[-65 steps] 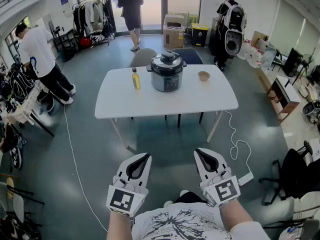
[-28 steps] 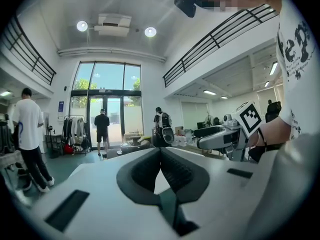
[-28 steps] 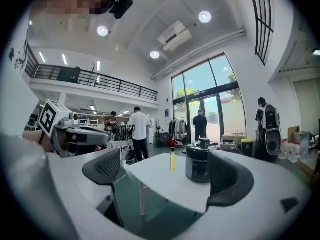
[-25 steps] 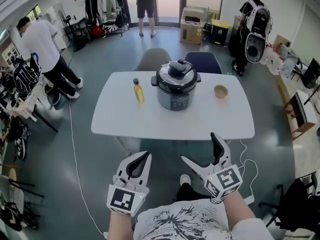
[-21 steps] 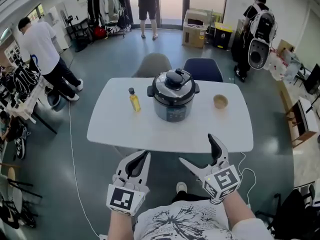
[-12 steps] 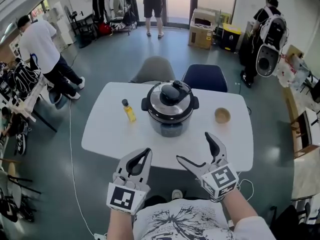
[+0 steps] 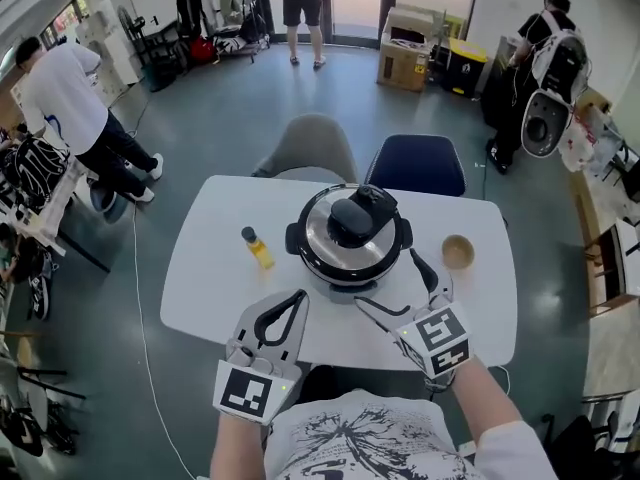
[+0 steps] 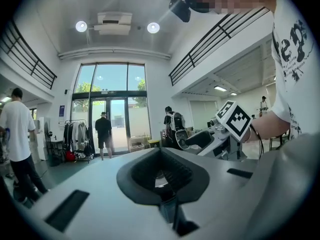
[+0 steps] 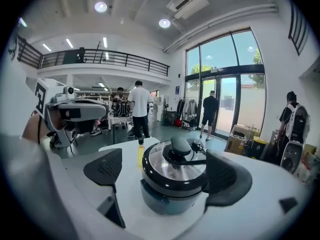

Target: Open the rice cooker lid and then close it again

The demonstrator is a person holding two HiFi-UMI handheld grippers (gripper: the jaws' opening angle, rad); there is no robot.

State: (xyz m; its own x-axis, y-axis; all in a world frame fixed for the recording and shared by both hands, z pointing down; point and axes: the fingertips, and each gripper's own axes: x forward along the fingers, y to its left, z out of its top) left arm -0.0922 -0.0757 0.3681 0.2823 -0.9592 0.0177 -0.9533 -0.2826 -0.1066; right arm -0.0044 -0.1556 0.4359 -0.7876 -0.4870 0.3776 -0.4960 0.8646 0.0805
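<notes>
Finds the cooker [image 9: 170, 194] mid-tabletop [image 7: 205, 268], lid [image 7: 350, 230] down, bottle [image 7: 256, 249] at its left and bowl [image 7: 458, 252] at its right. Holds the right tool [image 7: 388, 280] wide open just before the cooker, jaws framing it. Holds the left tool [image 7: 290, 304] closed, empty, over the near tabletop edge.

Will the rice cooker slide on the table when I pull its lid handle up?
Probably not: the rice cooker looks squat, wide-based and likely heavy. Its glossy lid may be slippery, so take the black knob.

Desk [image 7: 205, 268] bears rice cooker [image 7: 348, 236] at centre, bottle [image 7: 256, 249] to its left, bowl [image 7: 458, 251] to its right; chairs [image 7: 415, 164] stand behind.
</notes>
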